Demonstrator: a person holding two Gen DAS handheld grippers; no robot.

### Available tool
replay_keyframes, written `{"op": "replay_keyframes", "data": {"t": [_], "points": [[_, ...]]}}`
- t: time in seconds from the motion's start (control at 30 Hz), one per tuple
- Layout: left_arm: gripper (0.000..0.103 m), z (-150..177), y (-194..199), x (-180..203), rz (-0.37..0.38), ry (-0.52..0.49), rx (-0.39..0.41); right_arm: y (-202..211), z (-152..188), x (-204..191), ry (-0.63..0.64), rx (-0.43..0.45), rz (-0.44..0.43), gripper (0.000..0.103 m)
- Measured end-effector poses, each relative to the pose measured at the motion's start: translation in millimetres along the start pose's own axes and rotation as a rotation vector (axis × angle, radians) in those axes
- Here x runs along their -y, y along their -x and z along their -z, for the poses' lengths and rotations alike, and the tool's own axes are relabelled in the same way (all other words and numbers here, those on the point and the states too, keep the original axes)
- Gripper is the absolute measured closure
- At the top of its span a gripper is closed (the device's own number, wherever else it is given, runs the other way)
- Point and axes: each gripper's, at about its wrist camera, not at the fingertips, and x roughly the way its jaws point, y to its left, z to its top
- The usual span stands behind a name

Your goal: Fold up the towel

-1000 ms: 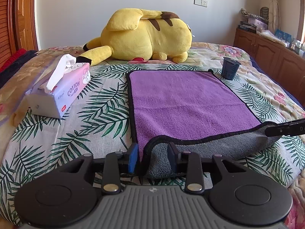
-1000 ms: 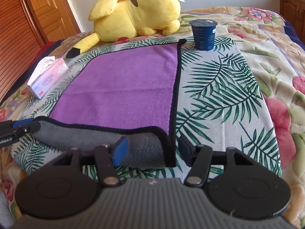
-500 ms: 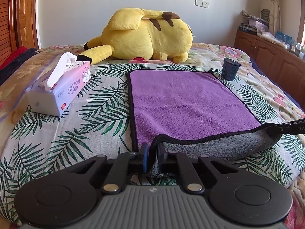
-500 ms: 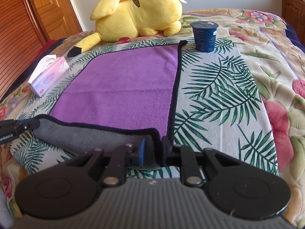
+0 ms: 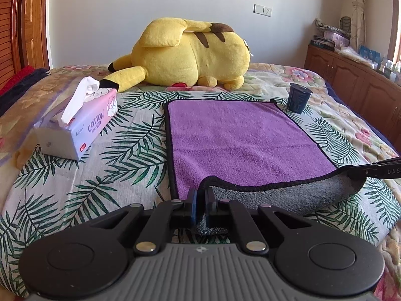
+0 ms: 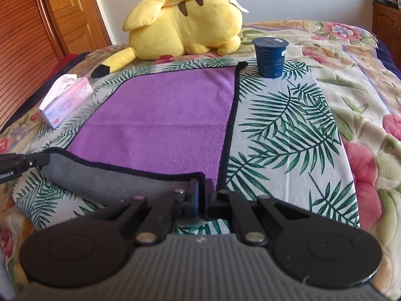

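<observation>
Jaws: both pairs stand narrow, each pinching one near corner of the towel (image 5: 245,135); the left gripper (image 5: 201,207) holds the near left corner, the right gripper (image 6: 202,197) the near right one.
Bed: the bed (image 6: 288,130) with its palm-leaf cover carries everything; it gives a wide soft ground for the fold.
Towel: it lies flat in the middle of the bed, purple side up, with a black border. The near edge is lifted and turned over, so the grey underside (image 5: 288,197) shows between the two corners. I judge this as the start of the first fold, near edge toward far edge.
Why two corners: holding both corners keeps the edge stretched, so the cloth should travel straight and not bunch.
Plush toy: the yellow plush toy (image 5: 193,55) lies just beyond the far edge of the towel; it may limit how far the edge can go.
Tissue pack: the tissue pack (image 5: 75,128) lies left of the towel, apart from it.
Cup: the dark blue cup (image 6: 270,56) stands upright just beside the far right corner; a wide sweep could knock it.
Pose: both grippers are low over the near side of the bed, side by side, pointing forward along the towel toward the toy, roughly level.
</observation>
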Motion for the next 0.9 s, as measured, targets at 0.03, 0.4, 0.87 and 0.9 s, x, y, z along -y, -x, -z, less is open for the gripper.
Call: {"op": "replay_keyframes", "data": {"t": [0.03, 0.4, 0.87, 0.9], "points": [[0.103, -0.6, 0.6, 0.0, 0.001, 0.001, 0.003, 0.5, -0.5, 0.2, 0.000, 0.005, -0.001, 0.098], [0.103, -5.7, 4.0, -2.7, -0.009, 0.011, 0.021, 7.4, -5.0, -4.3, 0.019, 0.068, -0.008, 0.099], [0.103, -25.5, 9.3, -4.9, 0.004, 0.029, 0.086, 12.7, -19.6, -7.7, 0.052, 0.151, -0.015, 0.099], [0.103, -26.6, 8.8, -5.3, 0.005, 0.030, 0.088, 11.8, -21.1, -8.1, 0.058, 0.156, -0.013, 0.099]]}}
